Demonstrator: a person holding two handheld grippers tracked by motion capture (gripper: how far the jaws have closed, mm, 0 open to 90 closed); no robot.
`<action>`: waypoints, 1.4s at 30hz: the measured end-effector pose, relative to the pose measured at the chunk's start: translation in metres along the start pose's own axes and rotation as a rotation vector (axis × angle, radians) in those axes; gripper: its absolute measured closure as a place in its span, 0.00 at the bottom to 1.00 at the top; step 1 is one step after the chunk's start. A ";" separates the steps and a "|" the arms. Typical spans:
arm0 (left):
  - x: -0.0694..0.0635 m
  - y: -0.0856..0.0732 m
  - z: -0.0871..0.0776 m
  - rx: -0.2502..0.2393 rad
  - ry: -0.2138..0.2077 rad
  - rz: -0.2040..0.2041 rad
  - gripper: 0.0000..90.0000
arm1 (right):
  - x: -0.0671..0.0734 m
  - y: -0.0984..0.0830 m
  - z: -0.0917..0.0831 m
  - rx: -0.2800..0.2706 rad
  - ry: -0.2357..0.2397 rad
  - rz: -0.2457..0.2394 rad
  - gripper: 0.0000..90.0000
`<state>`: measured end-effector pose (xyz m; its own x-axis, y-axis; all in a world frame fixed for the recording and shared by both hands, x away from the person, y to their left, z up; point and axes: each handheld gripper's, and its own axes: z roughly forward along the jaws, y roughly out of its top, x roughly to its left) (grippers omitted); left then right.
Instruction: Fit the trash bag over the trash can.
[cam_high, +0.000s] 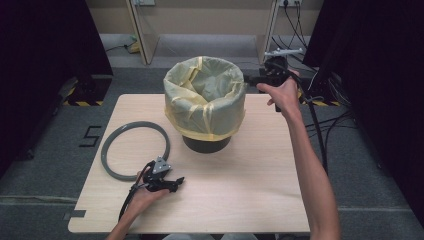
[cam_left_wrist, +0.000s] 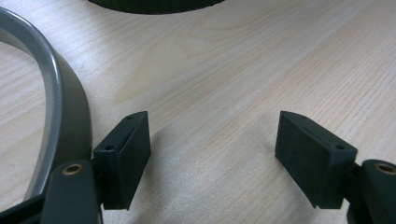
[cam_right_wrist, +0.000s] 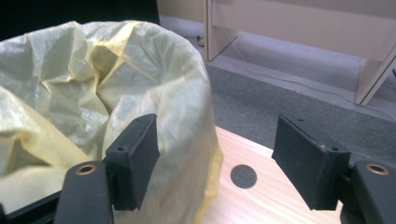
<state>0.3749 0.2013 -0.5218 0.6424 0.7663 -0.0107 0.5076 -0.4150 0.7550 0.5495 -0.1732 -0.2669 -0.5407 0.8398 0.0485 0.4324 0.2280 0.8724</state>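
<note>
Fingers of right gripper (cam_high: 250, 78) spread, empty, beside yellow bag (cam_high: 205, 95) lining bin (cam_high: 206, 142) mid-worktop (cam_high: 240, 190). Left gripper (cam_high: 176, 182) fingers spread, idle. Bag fitted; grey ring (cam_high: 135, 150) not yet mounted.

The left tool (cam_high: 167, 183) lies low near the front, its jaws apart with nothing between them. The right arm stretches far forward, its tool (cam_high: 250, 78) raised, seemingly level, jaws wide and empty.
</note>
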 end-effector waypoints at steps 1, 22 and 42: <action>0.000 0.000 0.000 -0.003 -0.002 -0.004 0.28 | -0.001 -0.004 -0.003 -0.004 0.000 0.001 0.33; -0.001 0.001 0.002 0.015 -0.012 0.007 0.18 | -0.006 -0.076 -0.032 -0.049 -0.003 0.019 0.24; -0.001 0.001 0.002 0.019 -0.018 0.013 0.15 | -0.012 -0.172 -0.041 -0.005 -0.046 0.044 0.25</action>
<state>0.3761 0.1988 -0.5227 0.6591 0.7519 -0.0123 0.5096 -0.4345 0.7426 0.4519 -0.2423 -0.3977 -0.4877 0.8706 0.0644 0.4508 0.1879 0.8726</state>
